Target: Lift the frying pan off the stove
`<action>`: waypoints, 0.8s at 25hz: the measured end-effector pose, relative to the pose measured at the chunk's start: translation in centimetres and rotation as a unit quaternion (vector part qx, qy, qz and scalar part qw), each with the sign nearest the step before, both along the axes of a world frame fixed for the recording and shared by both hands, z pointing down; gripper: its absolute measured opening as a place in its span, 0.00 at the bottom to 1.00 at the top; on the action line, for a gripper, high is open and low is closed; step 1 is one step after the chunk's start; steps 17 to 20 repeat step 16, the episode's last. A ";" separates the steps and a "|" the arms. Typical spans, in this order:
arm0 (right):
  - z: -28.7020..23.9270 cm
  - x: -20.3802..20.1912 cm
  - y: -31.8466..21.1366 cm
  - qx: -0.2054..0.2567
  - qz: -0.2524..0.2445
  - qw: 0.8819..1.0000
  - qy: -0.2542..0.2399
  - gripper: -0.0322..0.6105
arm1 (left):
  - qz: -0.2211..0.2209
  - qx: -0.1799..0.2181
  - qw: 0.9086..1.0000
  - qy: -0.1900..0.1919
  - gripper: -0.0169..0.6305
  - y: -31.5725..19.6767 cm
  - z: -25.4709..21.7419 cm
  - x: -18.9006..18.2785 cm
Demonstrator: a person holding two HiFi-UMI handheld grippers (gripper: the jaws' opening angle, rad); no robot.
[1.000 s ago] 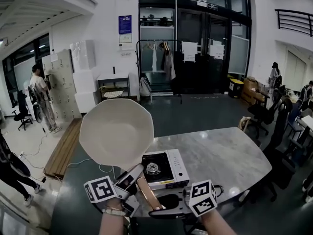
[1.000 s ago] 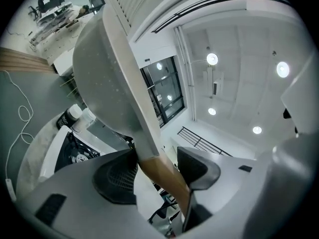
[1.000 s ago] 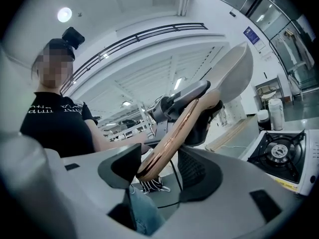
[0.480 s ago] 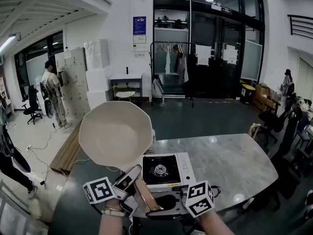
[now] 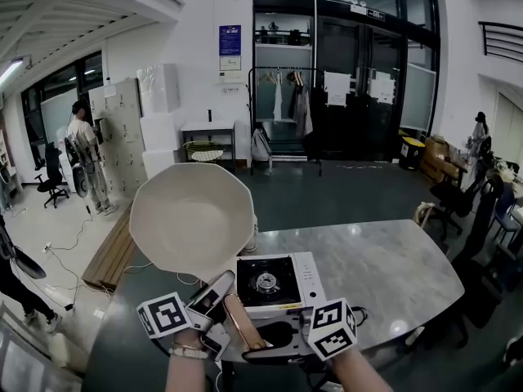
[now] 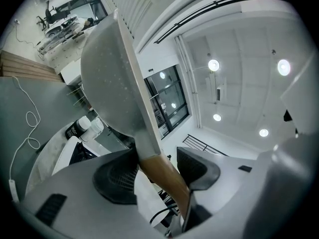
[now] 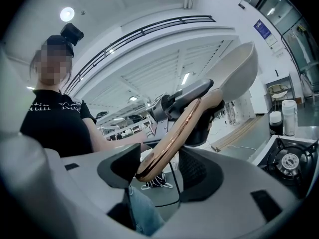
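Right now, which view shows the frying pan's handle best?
The right gripper view: the handle runs most of its length there, its end between the jaws of the right gripper, the left gripper clamped higher up. The left gripper view shows only a short stretch beside the pan; the head view shows it small between both grippers.

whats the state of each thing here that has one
frying pan: in the air, tilted up, empty
stove: on the table, nothing on its burner
left claw: closed on the handle near the pan
right claw: closed on the handle's end
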State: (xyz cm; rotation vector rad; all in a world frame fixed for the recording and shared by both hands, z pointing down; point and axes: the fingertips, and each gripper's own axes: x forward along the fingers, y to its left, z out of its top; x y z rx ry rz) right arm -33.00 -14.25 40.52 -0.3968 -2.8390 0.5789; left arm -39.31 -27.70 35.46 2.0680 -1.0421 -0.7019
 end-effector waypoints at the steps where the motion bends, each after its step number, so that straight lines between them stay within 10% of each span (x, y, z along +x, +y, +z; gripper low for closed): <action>1: 0.0 0.1 0.0 0.000 0.000 1.000 0.000 0.44 | 0.003 0.001 1.000 0.007 0.42 0.0 -0.2 0.2; 20: -0.1 0.4 0.1 0.001 0.010 1.000 -0.005 0.44 | 0.005 -0.005 1.000 -0.009 0.41 -0.1 0.1 0.3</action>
